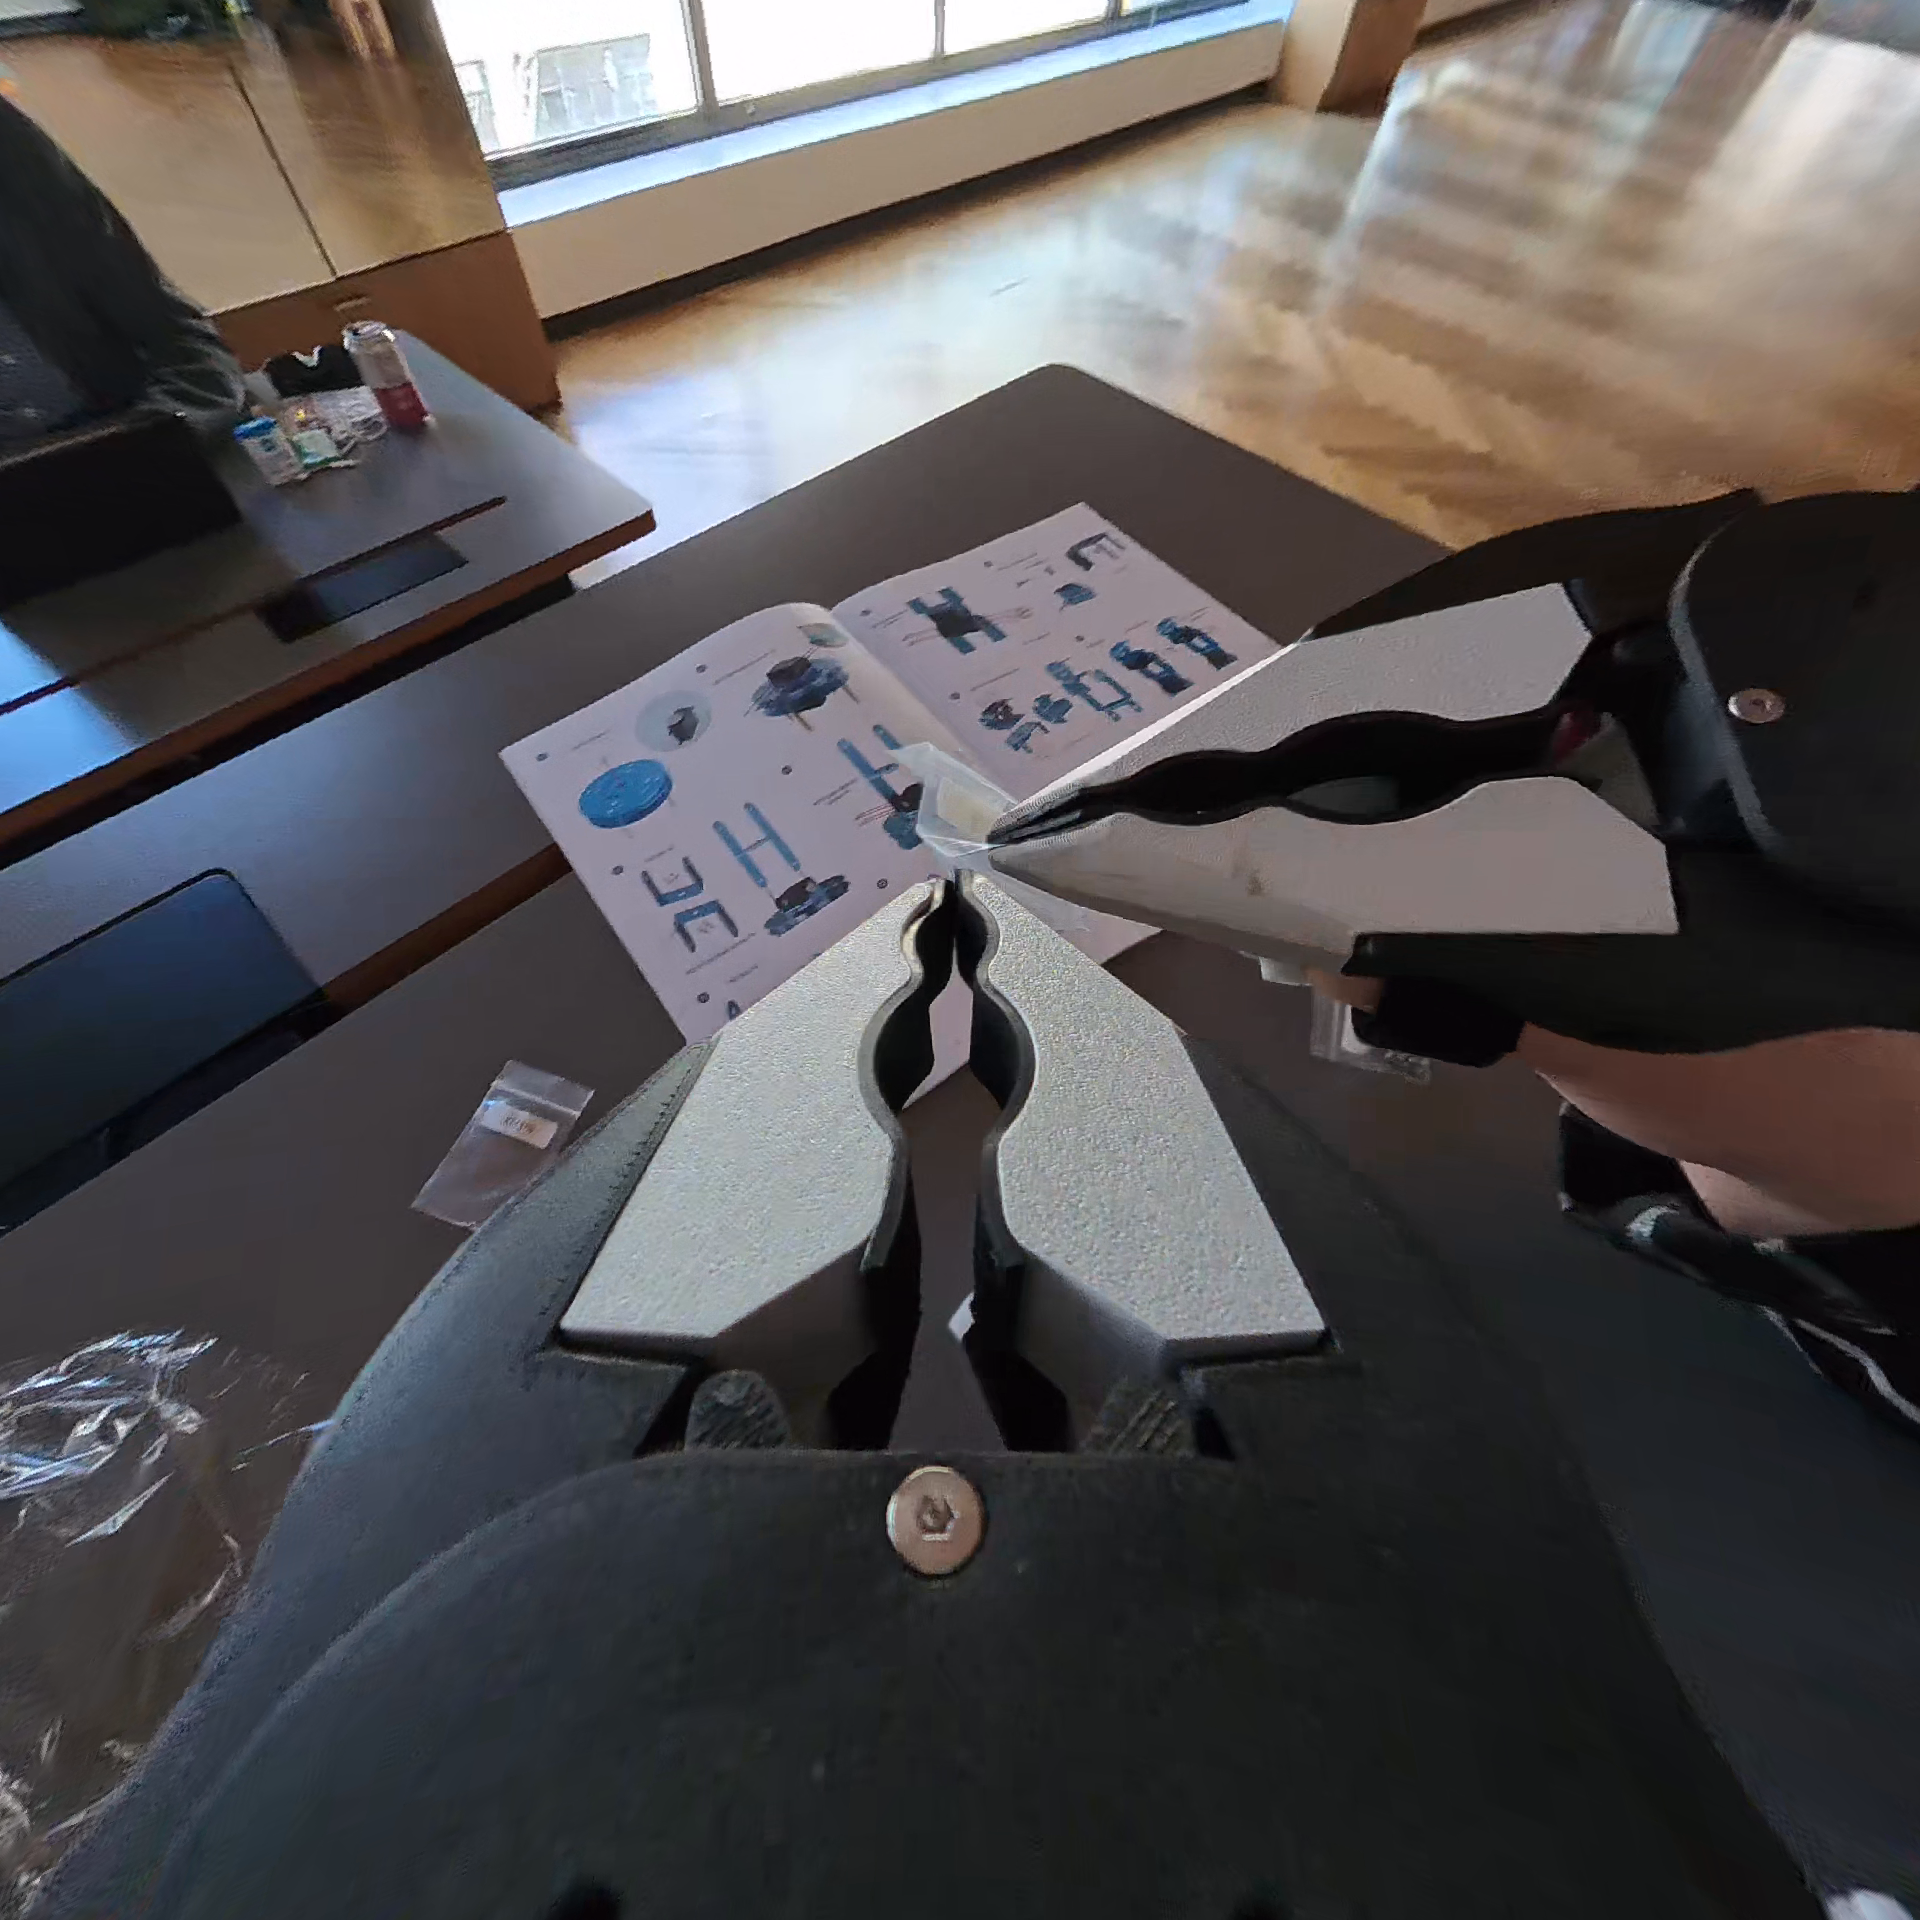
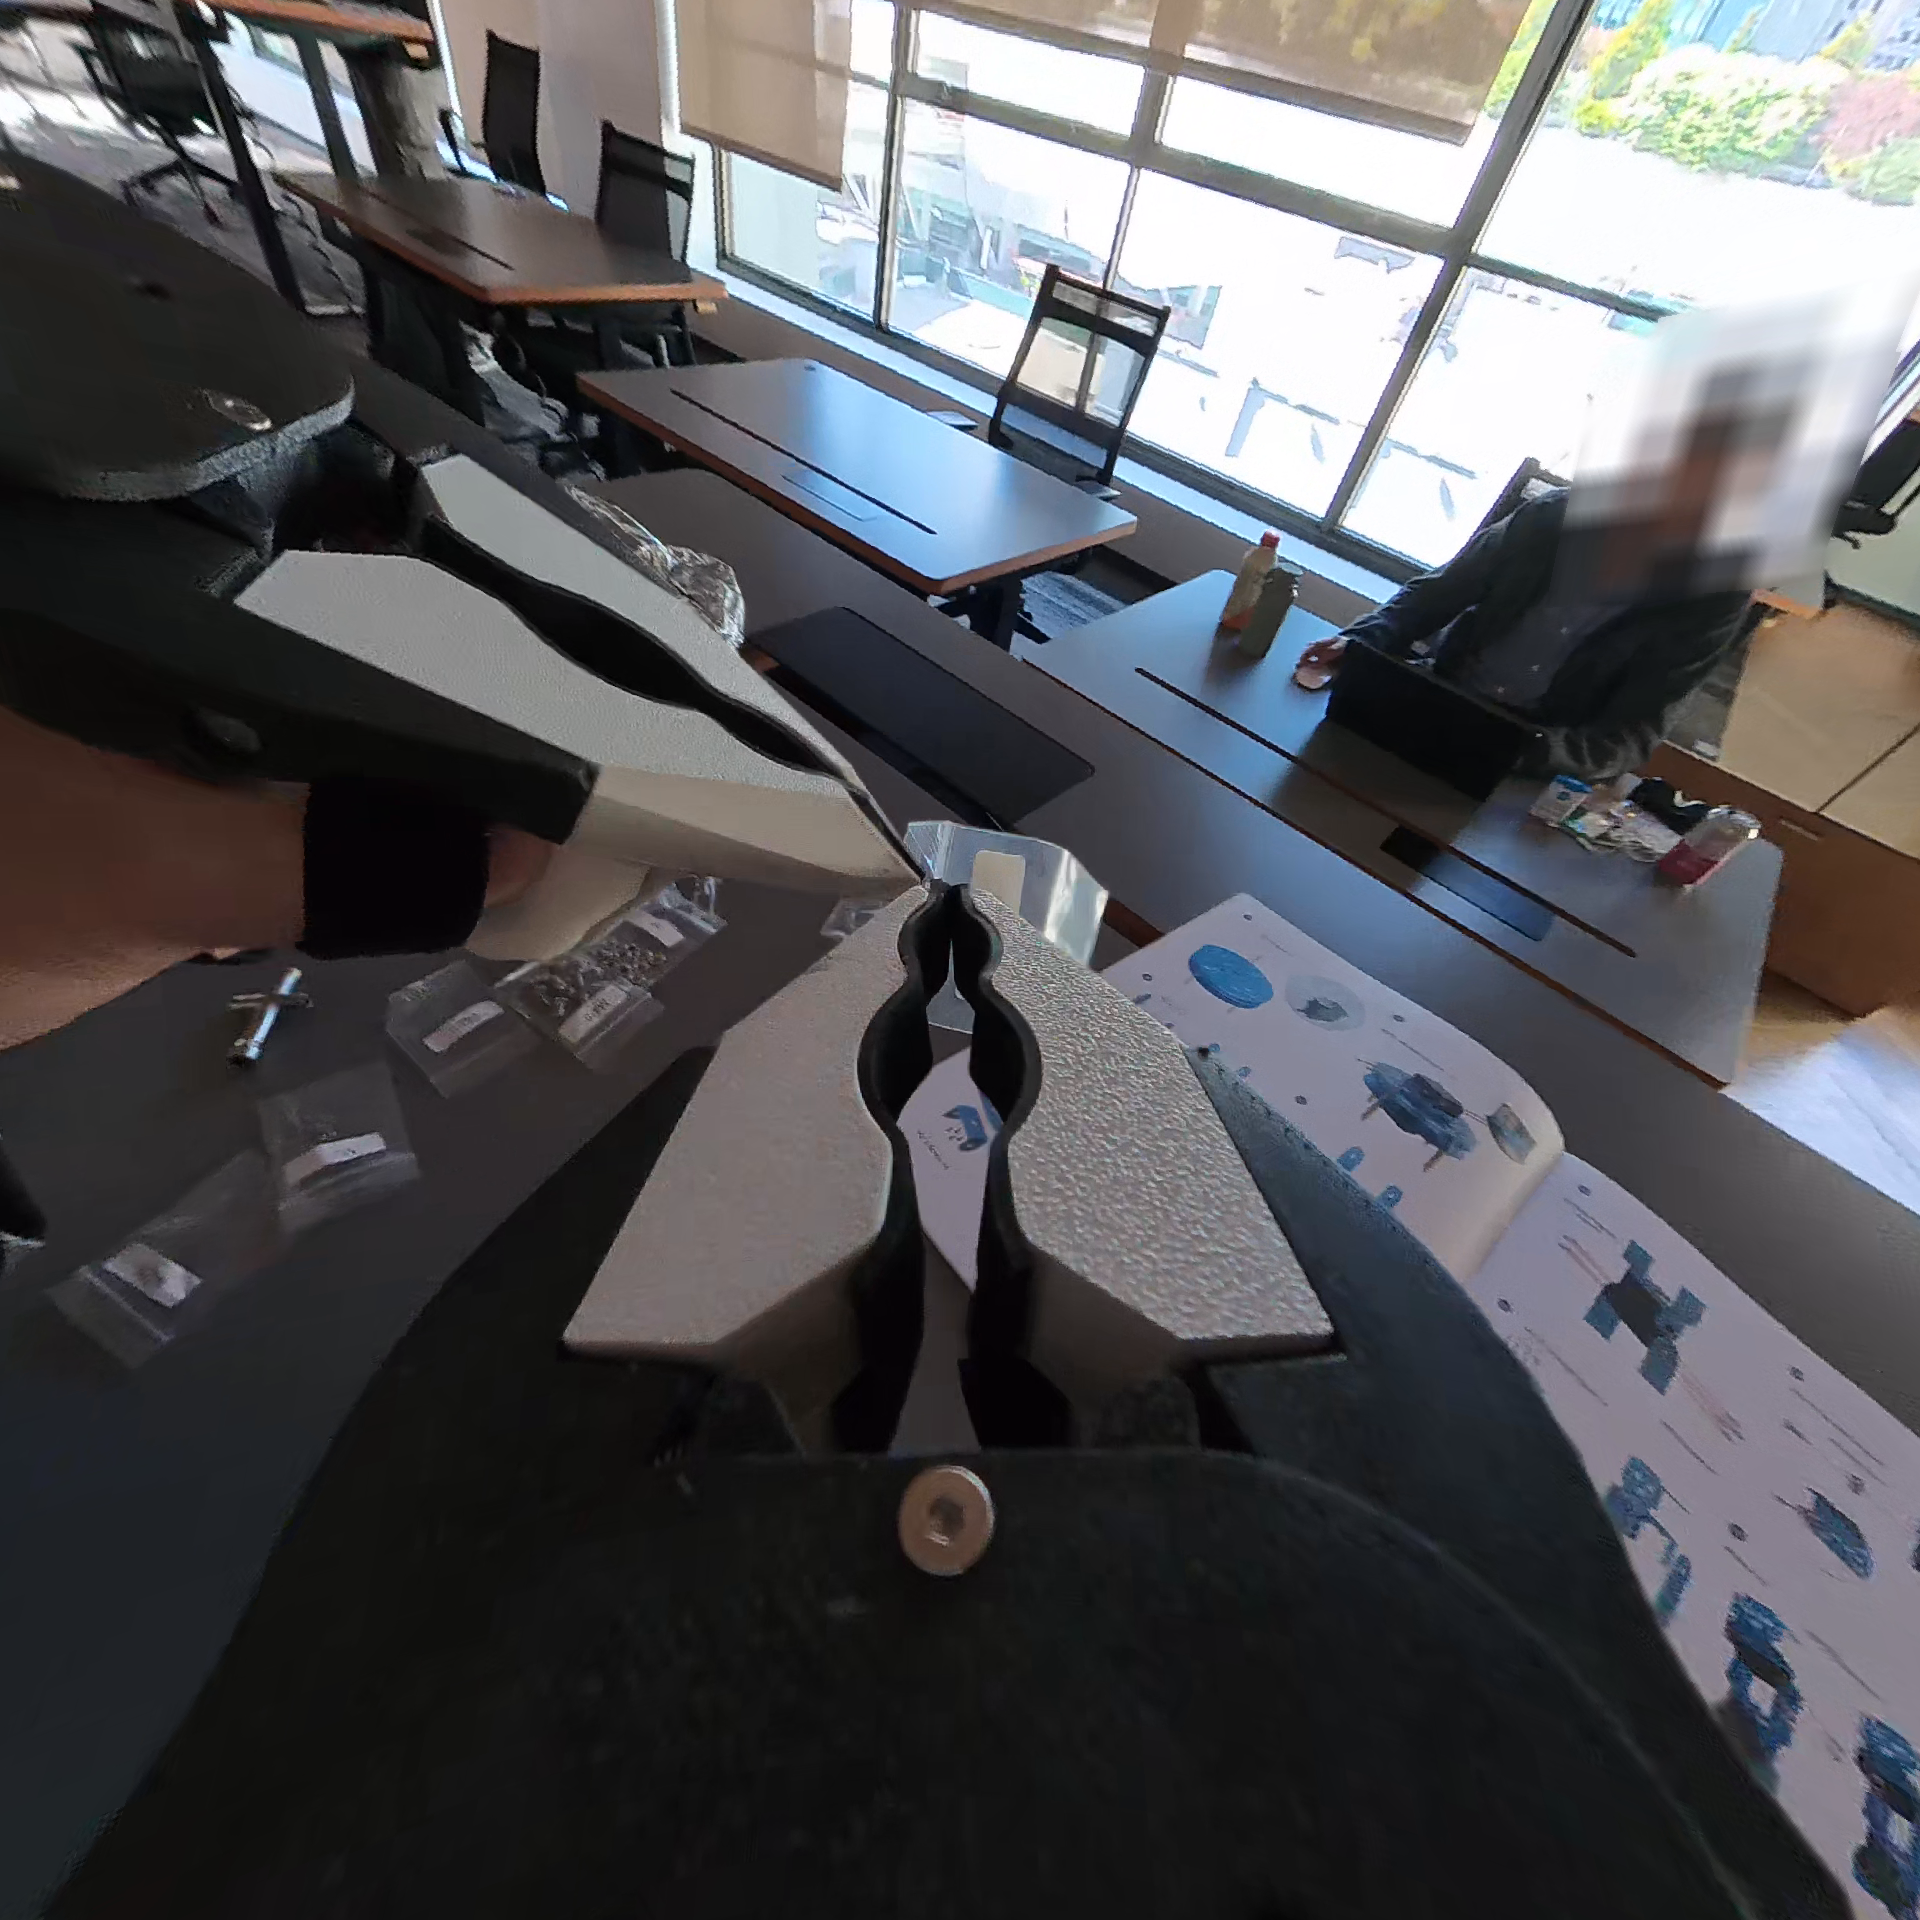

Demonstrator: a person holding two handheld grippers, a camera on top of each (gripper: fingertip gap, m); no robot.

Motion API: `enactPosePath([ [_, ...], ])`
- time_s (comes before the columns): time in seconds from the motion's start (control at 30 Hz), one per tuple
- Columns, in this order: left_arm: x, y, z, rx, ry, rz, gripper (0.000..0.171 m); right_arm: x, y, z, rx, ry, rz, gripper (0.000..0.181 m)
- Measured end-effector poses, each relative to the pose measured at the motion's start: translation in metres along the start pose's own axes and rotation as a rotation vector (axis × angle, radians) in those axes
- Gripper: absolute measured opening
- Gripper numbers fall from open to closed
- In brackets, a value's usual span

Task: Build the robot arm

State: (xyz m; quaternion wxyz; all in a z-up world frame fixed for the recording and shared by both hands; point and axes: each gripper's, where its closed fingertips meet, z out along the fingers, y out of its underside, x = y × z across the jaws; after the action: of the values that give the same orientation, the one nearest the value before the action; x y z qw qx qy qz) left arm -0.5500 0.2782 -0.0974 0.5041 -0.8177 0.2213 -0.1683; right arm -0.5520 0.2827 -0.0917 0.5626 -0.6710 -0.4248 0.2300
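My left gripper (image 1: 951, 891) is shut, and its tips pinch the lower edge of a small clear plastic bag (image 1: 951, 805) held above the dark table (image 1: 312, 1247). My right gripper (image 1: 995, 836) comes in from the right and is shut on the same bag. In the right wrist view the right gripper (image 2: 951, 902) is shut, with the clear bag (image 2: 1049, 883) just behind its tips, and the left gripper (image 2: 916, 879) meets it from the left. An open instruction booklet (image 1: 748, 790) with blue drawings lies under both grippers.
Several small clear parts bags (image 2: 332, 1143) and a metal cross wrench (image 2: 265, 1013) lie on the table to the left. Another small bag (image 1: 509, 1132) and crumpled plastic wrap (image 1: 94, 1423) lie nearby. A person (image 2: 1538, 644) sits at a far desk (image 2: 1299, 790) with cans and bottles. Only a small space, under 4 cm, lies between the two pairs of fingers.
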Motion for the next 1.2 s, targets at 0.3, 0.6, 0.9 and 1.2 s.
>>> enactPosePath([
  [0.3,0.000,0.008,0.004,-0.052,-0.027,-0.001,0.000,0.009,0.005,0.001,-0.037,0.071,-0.052,0.000],
  [0.6,0.030,-0.036,-0.017,0.227,0.005,0.390,0.069,0.017,-0.020,-0.032,0.060,-0.175,0.268,0.000],
  [0.9,0.054,-0.039,-0.002,0.308,-0.092,0.596,0.056,0.006,-0.028,-0.050,0.060,-0.375,0.429,0.000],
  [1.2,0.056,-0.035,-0.003,0.301,-0.109,0.680,0.038,0.010,-0.024,-0.051,0.039,-0.393,0.457,0.000],
])
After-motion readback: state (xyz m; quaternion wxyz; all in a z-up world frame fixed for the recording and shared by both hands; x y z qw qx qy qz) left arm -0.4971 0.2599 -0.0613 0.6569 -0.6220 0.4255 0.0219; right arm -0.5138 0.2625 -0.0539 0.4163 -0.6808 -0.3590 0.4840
